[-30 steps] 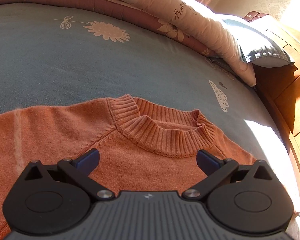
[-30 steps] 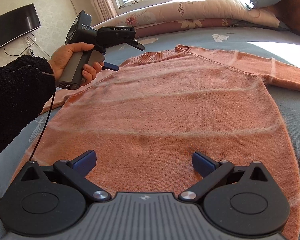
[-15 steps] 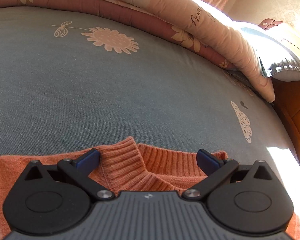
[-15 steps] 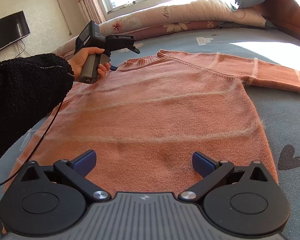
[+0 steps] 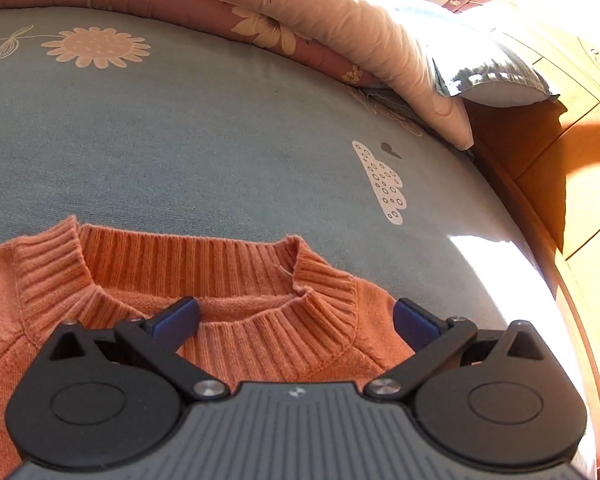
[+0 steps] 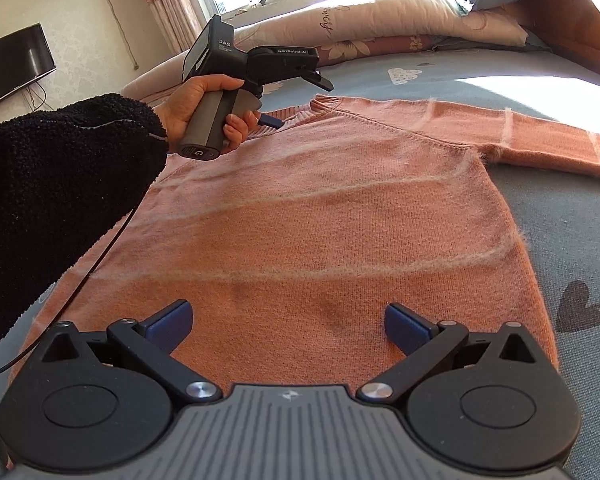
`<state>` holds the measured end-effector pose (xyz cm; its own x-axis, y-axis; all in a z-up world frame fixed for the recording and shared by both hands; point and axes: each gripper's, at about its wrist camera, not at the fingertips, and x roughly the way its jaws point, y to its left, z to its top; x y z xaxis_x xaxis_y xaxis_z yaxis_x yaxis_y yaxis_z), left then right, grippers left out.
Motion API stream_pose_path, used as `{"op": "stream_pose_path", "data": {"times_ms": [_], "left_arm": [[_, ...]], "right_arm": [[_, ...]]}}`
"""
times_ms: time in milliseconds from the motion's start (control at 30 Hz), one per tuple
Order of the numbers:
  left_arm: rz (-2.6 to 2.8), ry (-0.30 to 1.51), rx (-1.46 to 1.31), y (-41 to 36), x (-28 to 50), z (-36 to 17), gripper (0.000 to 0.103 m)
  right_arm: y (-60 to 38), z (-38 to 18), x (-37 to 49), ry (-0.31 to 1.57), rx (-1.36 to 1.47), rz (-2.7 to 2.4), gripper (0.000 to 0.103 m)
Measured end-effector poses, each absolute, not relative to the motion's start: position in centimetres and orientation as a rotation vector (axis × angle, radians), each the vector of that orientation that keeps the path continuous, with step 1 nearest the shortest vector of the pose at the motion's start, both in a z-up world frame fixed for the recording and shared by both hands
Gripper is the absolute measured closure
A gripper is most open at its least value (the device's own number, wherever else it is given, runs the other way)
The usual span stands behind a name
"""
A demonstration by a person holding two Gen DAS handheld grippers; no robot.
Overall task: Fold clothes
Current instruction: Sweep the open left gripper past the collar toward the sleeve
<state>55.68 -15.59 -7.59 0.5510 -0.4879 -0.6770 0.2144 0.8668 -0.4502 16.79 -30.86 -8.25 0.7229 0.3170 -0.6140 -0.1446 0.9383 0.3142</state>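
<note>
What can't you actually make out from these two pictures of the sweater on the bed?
- The sweater's hem: right wrist view, covered by the right gripper's body.
- Its left sleeve: right wrist view, hidden behind the person's black sleeve.
- Its right sleeve end: cut off by the picture's right edge.
- Whether the left gripper touches the collar: left wrist view, too uncertain to tell.

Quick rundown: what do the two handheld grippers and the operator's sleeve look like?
Both grippers, left gripper and right gripper: black linkage arms, silver pivots, ribbed grey body, blue fingers. Left has a grey handle, "GenRobot.AI" lettering, thin black cable. Sleeve: black fleece.
</note>
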Motion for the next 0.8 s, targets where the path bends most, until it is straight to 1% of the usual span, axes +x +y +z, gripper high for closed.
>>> {"op": "stream_pose_path", "data": {"times_ms": [100,267,367,567,667,800], "left_arm": [[-0.391,0.908,-0.343,-15.9,56.7,-7.2,0.001],[-0.49,0.944,-0.447,-16.0,55.1,-6.4,0.001],[-0.491,0.973,-0.368,-17.3,55.0,-7.1,0.001],[-0.459,0.888,-0.274,-19.4,57.7,-8.0,0.001],[-0.41,0.885,-0.261,-20.1,58.5,-7.6,0.001],[-0.521,0.874,-0.304,-20.7,56.3,-5.8,0.001]], "right_arm": [[-30.9,-8.3,16.8,0.723,0.247,0.259,0.0],[-30.8,-8.3,16.7,0.726,0.25,0.253,0.0],[-30.6,-8.3,16.6,0.731,0.244,0.246,0.0],[-30.3,-8.6,16.7,0.731,0.213,0.242,0.0],[-30.1,-8.6,16.8,0.731,0.196,0.243,0.0],[-30.3,-8.4,16.6,0.735,0.208,0.244,0.0]]}}
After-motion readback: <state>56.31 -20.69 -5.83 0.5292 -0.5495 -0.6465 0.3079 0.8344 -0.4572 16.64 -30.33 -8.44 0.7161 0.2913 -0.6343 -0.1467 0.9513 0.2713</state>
